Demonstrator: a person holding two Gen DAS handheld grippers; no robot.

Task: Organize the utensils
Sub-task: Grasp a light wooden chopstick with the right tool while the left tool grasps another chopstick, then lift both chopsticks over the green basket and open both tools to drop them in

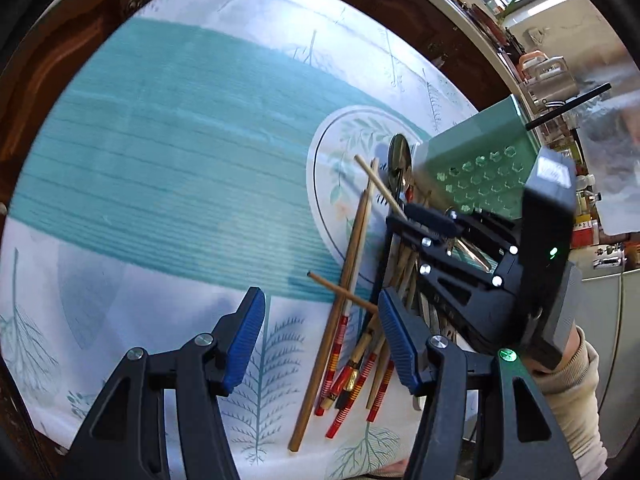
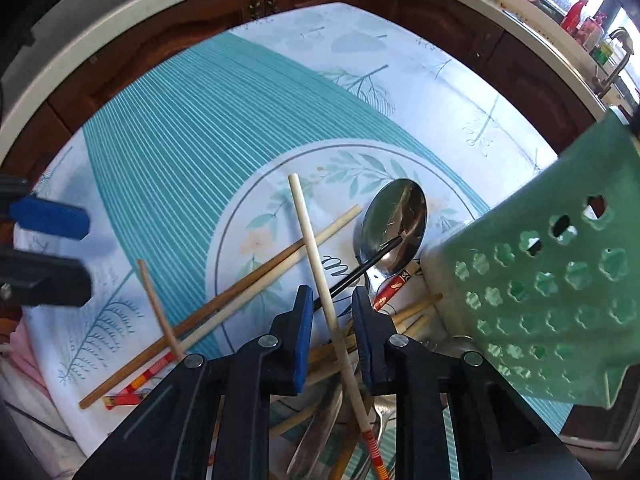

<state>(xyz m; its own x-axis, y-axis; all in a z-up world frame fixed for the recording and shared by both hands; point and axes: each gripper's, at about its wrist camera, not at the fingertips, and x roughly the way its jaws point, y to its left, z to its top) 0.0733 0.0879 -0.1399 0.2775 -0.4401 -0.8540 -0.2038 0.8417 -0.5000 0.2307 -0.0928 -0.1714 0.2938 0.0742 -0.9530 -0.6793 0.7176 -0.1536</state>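
Several wooden chopsticks (image 1: 352, 312), some with red striped ends, lie crossed in a loose pile on the tablecloth. My left gripper (image 1: 322, 338) hangs open just left of the pile with nothing between its blue pads. My right gripper (image 2: 334, 332) points down into the pile, and a pale chopstick (image 2: 316, 264) runs up between its pads, which stand apart from it. A metal spoon (image 2: 394, 228) lies beyond, with a thin black chopstick (image 2: 360, 268) across it. The green perforated utensil holder (image 2: 552, 280) lies tipped at the right. More spoons and forks (image 2: 320, 432) lie under the right gripper.
The white and teal tablecloth (image 1: 180, 168) covers the table. Dark wooden cabinets (image 2: 440, 4) and a pale counter with bottles and a tap (image 2: 616, 52) run behind. A sleeve (image 1: 580, 400) shows behind the right gripper (image 1: 416, 224). The left gripper's fingers (image 2: 48, 220) show at the far left.
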